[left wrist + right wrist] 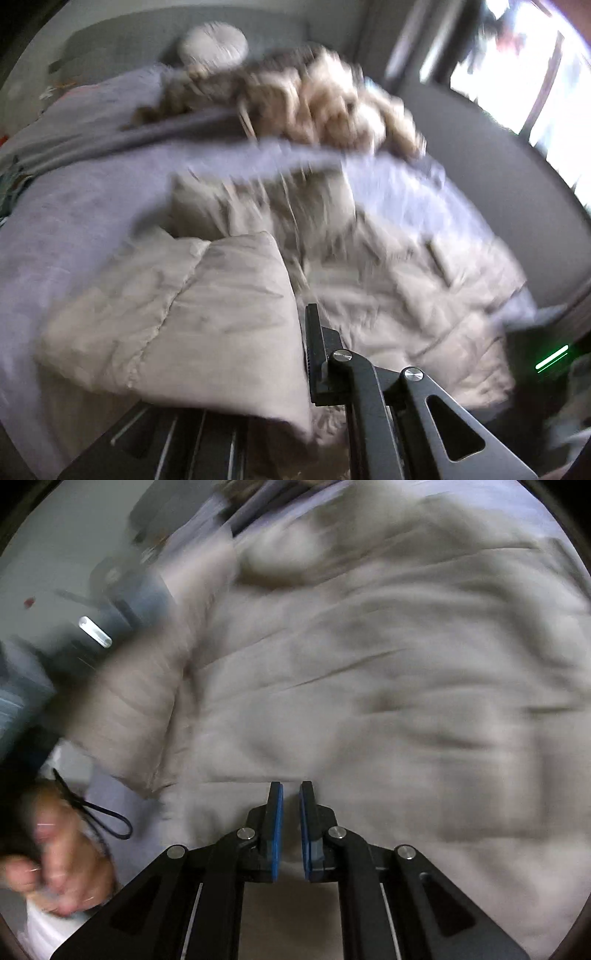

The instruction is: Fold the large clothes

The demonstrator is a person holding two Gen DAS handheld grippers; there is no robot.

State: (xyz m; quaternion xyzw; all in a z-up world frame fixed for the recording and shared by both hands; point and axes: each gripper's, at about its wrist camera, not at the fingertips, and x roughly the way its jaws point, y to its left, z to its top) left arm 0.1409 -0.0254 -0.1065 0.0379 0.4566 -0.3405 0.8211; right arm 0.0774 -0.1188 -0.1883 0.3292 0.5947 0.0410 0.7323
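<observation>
Pointing steeply down at the bed, the left hand-held gripper point(301, 332) is seen with a padded fold of the beige quilted coat point(388, 280) draped over its left finger, so only the right finger point(314, 350) shows; the jaws are closed, apparently on that fold, which is lifted above the rest of the garment. In this view the coat is spread on the lavender bedsheet point(74, 206), its fur-trimmed hood point(325, 107) lying toward the far end of the bed near a round pale cushion point(214, 44). A bright window point(535, 81) is seen at the upper right. The picture is blurred by motion.

The right hand-held gripper point(291, 801) is likewise tilted down over the coat point(369, 664). Its blue-padded fingers point(277, 830) stand nearly together with a narrow gap, and no fabric is seen between them; the hem of the coat lies just beyond the tips. At the lower left of this view a person's hand point(55, 864) is seen, blurred, with a thin black cord loop point(107, 819) beside it. The coat's sleeve point(140, 701) is raised at the left, next to dark blurred gear that cannot be made out.
</observation>
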